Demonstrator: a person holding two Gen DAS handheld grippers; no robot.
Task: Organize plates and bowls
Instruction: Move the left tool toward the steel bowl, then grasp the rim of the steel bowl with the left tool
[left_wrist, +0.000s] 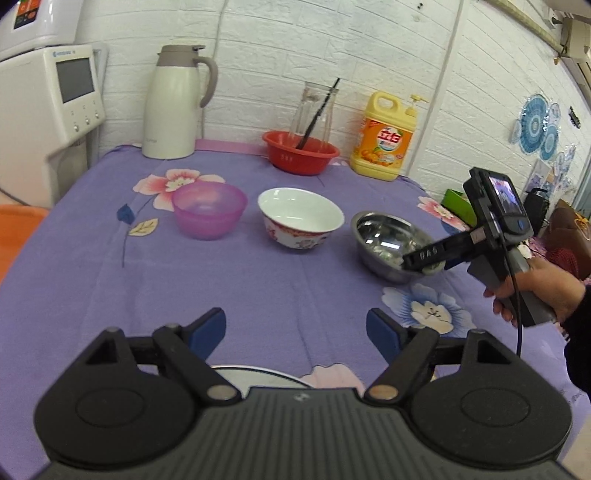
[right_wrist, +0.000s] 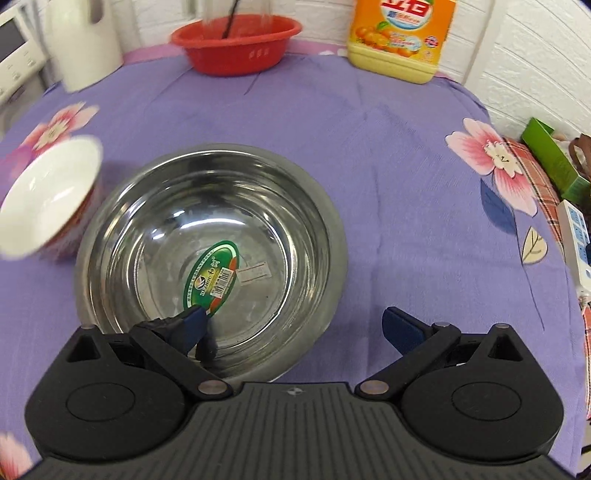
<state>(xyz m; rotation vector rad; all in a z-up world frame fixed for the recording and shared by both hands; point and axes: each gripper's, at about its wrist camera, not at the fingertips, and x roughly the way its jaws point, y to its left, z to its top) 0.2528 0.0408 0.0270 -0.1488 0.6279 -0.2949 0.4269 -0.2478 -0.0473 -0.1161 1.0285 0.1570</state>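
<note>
The right gripper (right_wrist: 295, 325), jaws spread, straddles the near rim of the stainless steel bowl (right_wrist: 210, 236), which sits just right of the white porcelain bowl (left_wrist: 300, 218), while the left gripper (left_wrist: 295, 328) hovers released, grasping nothing.

A: Steel bowl (right_wrist: 210, 258) is showing polished metal, mirror-glossy, with a glossy paper sticker (right_wrist: 213, 277) inside.

B: Noted. At its 9 o'clock, white bowl (right_wrist: 48, 195) is looking like glazed ceramic, shiny. Pink bowl (left_wrist: 209, 209)?

A: Translucent plastic, satin. Red basin (left_wrist: 300, 152) at 12 o'clock is reading as smooth plastic.

B: Tablecloth (left_wrist: 258, 288) is looking like matt woven cloth. Gripper pads (right_wrist: 400, 326)?

A: Matt blue, rubbery; housing is showing ribbed black plastic.
</note>
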